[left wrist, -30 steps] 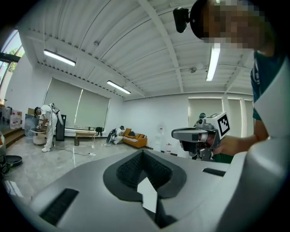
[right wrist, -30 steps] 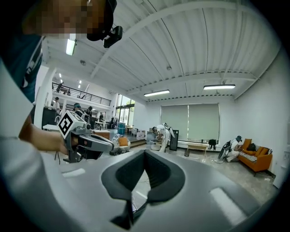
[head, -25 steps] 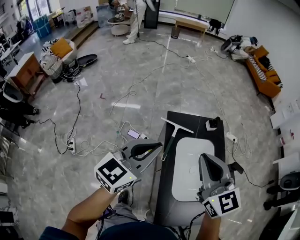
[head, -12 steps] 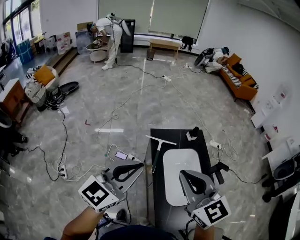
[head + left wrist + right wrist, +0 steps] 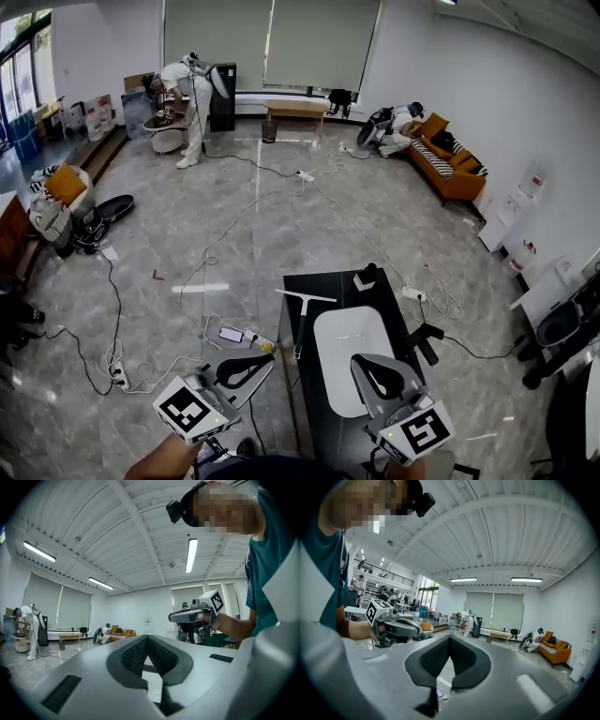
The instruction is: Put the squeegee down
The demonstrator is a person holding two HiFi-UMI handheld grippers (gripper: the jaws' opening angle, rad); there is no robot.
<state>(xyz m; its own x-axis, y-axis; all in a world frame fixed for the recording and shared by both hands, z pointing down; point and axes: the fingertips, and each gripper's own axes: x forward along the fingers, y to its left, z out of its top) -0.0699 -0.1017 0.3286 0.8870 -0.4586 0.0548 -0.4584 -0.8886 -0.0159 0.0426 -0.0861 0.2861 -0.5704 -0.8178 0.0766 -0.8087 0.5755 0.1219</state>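
The squeegee point(image 5: 302, 323) lies flat on the tabletop point(image 5: 337, 286), close to its left edge, while left tongs point(image 5: 147, 637) and right tongs point(image 5: 450, 637) are pinched closed on nothing, well clear of it — a stray sweep from the left could probably nudge it off.

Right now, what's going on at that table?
A person stands at the near end of the black table with a grey two-jaw gripper in each hand. The left tool and right tool are both shut and empty. The pale T-shaped squeegee already lies on the table beside a white oval tray, and neither tool touches it.
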